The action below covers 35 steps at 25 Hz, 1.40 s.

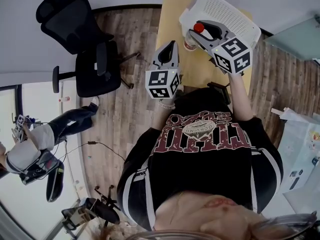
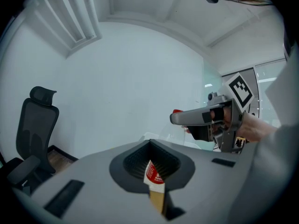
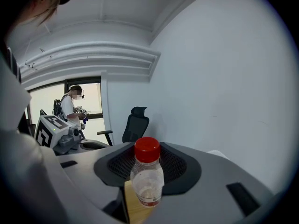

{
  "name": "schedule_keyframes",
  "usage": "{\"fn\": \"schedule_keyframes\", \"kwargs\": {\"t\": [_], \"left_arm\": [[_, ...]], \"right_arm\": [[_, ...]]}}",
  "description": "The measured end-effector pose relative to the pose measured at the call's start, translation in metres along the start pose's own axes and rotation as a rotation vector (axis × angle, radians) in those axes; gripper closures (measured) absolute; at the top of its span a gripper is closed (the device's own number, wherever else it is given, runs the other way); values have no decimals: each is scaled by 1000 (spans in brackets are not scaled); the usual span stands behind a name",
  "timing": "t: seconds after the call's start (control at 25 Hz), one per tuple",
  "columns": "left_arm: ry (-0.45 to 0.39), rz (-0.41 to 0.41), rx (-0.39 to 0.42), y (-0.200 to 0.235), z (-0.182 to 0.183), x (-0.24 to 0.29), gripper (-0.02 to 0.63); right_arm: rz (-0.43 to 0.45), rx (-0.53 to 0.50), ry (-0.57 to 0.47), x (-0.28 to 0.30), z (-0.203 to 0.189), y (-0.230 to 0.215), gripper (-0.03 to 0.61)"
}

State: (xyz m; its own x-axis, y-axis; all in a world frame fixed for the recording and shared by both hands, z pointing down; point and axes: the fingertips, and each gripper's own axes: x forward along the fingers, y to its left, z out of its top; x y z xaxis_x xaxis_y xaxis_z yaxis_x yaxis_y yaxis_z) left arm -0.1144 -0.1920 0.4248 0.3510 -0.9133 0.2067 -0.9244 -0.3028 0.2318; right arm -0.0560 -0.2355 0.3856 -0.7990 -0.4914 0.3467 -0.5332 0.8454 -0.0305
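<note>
Wood-plank flooring (image 1: 130,39) and plain pale walls enclose the room. At 12 o'clock in the head view stands a light wooden table (image 1: 172,19) with a smooth, flat top. A black office chair (image 1: 82,44) with a mesh back and padded headrest sits at 10 o'clock, well apart from the table. A white plastic basket (image 1: 225,11), rectangular with finely perforated walls, rests on the table at 1 o'clock. The right gripper (image 1: 196,34), grey moulded plastic with ribbed black pads, is clamped on a small clear plastic bottle (image 3: 147,174). The bottle is cylindrical, upright between the jaws and topped by a ridged red screw cap (image 3: 147,149); it is held above the tabletop just beside the basket's near corner. The left gripper (image 1: 169,49), at 12 o'clock and near the right one, has its jaws pinched together on a thin red-and-white label strip (image 2: 153,173), which stands up from the jaws.
</note>
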Motion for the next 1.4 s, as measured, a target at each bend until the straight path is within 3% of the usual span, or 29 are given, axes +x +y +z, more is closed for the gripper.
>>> {"fn": "schedule_keyframes", "kwargs": {"t": [0.68,1.4], "left_arm": [[14,-6,16,-5,-2,4,566],[21,-7,22,-7,-4,5,566]], "right_arm": [[35,64,82,30,-67,3,408],[2,81,116,53,-116,6,409]]}}
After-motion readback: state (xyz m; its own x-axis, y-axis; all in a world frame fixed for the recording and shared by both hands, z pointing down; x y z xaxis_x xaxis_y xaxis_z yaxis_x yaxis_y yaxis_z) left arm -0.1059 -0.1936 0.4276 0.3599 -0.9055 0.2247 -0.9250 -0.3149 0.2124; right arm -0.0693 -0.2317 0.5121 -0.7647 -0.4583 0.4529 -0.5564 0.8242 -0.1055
